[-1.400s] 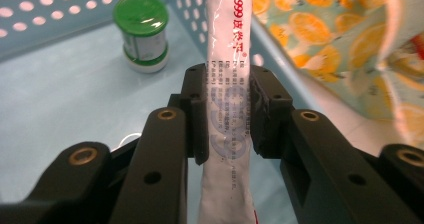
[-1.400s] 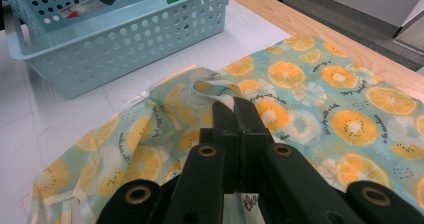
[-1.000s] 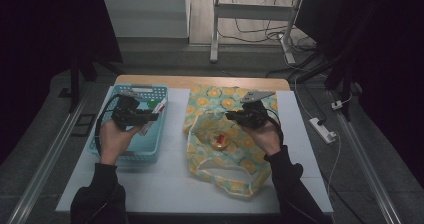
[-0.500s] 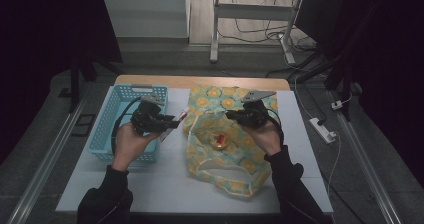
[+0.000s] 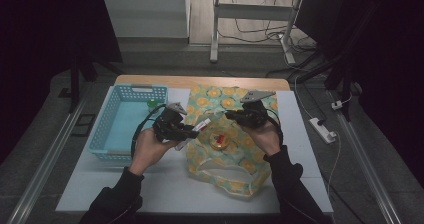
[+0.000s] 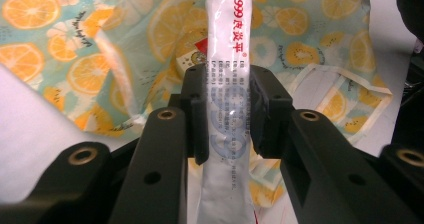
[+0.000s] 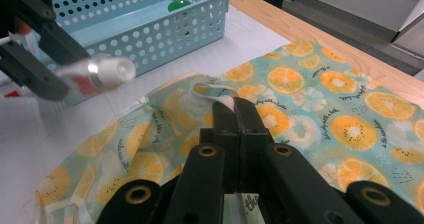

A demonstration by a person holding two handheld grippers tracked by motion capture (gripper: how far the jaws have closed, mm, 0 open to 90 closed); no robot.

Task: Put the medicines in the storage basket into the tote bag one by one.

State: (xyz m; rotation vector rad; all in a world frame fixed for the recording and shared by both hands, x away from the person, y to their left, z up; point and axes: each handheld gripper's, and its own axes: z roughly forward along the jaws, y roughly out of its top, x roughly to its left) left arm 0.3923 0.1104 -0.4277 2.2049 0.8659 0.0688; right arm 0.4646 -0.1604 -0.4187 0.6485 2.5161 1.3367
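Note:
A white ointment tube (image 6: 227, 44) with red print is clamped between the jaws of my left gripper (image 6: 230, 104), cap pointing away. In the high view the left gripper (image 5: 187, 131) holds the tube (image 5: 201, 127) at the left edge of an orange-print cloth bag (image 5: 240, 154). My right gripper (image 5: 232, 115) is shut on the bag's upper edge (image 7: 210, 91) and lifts it, so the mouth gapes. A small red and yellow item (image 5: 218, 140) lies inside. In the right gripper view the tube's cap (image 7: 114, 70) hovers just left of the opening.
A light blue perforated basket (image 5: 107, 129) stands on the left of the white table (image 5: 150, 189), with a small green object (image 5: 151, 104) in its far corner. A wooden strip (image 5: 200, 81) runs along the back edge. A power strip (image 5: 322, 129) lies on the floor at the right.
My left gripper has moved right from over the basket to the bag's opening, carrying the tube. The right gripper has stayed put on the bag's edge.

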